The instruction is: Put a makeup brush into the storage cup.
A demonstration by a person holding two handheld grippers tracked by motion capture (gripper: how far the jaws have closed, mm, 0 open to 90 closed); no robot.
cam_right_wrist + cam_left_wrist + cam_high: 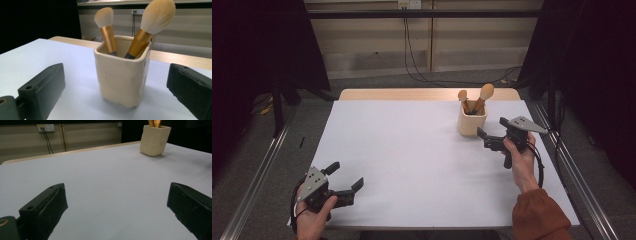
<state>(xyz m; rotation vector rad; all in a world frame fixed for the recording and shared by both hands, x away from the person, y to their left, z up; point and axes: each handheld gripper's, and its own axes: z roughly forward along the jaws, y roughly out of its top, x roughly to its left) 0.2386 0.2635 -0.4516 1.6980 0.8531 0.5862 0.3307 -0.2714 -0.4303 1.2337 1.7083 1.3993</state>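
A cream square cup [471,123] stands at the back right of the white table [412,150]. It holds two makeup brushes with gold handles, a small one [105,18] and a larger one [157,15], bristles up. My right gripper [491,126] is open, close beside the cup on its right, jaws pointing at it. In the right gripper view the cup [123,77] stands just ahead of the spread jaws with nothing gripped. My left gripper [347,174] is open near the front left corner, low over the bare table. Its own view shows the cup [154,140] far off.
A strip of bare wooden tabletop [422,94] shows along the far edge. Behind the table, cables [412,60] hang down the wall to the floor. Metal rails [572,170] run along both sides of the table, and dark curtains stand at left and right.
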